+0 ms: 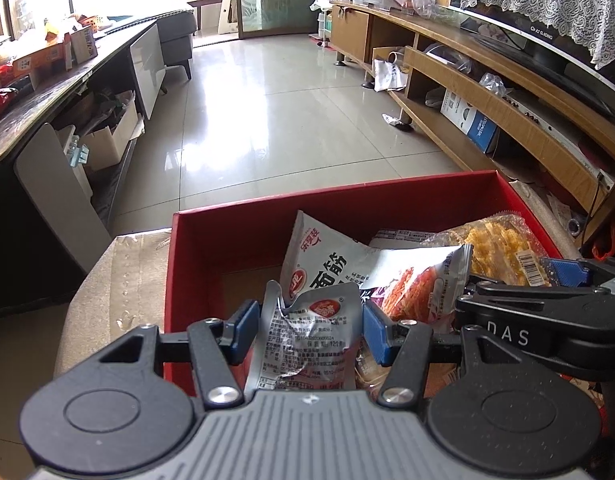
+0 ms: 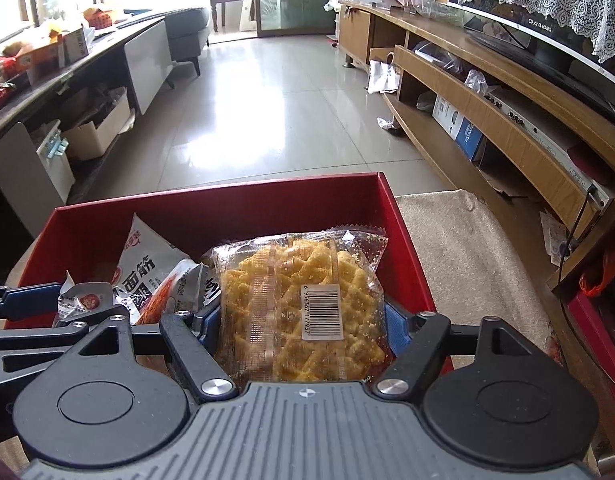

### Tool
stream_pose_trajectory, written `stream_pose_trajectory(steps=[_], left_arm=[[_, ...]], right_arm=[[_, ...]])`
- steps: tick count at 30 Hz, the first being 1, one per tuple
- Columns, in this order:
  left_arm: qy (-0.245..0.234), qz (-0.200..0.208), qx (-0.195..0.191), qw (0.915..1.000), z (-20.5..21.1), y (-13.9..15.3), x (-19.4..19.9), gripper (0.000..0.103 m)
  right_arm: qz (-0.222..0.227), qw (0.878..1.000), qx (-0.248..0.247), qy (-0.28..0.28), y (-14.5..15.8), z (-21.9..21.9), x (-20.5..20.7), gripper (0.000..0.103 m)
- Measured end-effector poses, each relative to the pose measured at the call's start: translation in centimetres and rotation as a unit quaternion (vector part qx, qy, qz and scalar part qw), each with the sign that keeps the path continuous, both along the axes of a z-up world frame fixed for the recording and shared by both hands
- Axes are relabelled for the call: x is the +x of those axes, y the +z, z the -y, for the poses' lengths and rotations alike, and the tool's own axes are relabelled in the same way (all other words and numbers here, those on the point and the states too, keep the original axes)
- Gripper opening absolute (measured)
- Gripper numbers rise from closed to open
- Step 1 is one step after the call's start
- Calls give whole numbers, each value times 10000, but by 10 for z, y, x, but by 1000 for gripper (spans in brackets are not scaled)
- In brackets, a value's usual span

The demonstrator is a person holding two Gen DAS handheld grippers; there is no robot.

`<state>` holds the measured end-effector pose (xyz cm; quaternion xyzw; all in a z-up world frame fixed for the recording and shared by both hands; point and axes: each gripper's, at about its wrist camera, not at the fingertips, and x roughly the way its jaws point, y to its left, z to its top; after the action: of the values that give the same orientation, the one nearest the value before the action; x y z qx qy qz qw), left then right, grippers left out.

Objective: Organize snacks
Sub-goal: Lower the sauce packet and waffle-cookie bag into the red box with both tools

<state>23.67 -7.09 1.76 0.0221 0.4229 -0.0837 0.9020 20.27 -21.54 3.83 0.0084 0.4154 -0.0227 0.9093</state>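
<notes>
An open red box stands on a beige padded surface. My left gripper is shut on a small crumpled silver packet with a red logo, held over the box's near left part. My right gripper is shut on a clear bag of yellow waffle crackers with a barcode label, over the right half of the box. Inside the box lie a white packet with black characters and a packet picturing red-orange strips. The two grippers sit side by side.
The beige pad extends to the right of the box. A long wooden TV cabinet runs along the right, and a dark cluttered table along the left. Shiny tiled floor lies beyond the box.
</notes>
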Motion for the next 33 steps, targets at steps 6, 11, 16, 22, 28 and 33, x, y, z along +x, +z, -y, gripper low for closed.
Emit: stream_pose_trajectory(steps=[6,11,16,22,28,33], left_arm=[[-2,-21,-5,10000,4,-3,2,51],[16,-33,-20,10000,4,-5,4,51],[13,-26,5,10000,5,-6,5,51],[16,-66,46,10000,4,-3,4,52],[45,-143,39,9999,1,2,-2,59],[43,-106,57,9999,-1,7,-9,60]], right_arm=[[3,10000,10,-34,-3,2,1,81],[24,10000,16,-62,-5,4,1,83],[5,10000,3,-80,-6,4,3,86],[59,9999,-91,-87,-2,0,2,88],[162,9998,11,-95,11,1,-1,92],[194,9997,-91,-79,16,-3,-5,92]])
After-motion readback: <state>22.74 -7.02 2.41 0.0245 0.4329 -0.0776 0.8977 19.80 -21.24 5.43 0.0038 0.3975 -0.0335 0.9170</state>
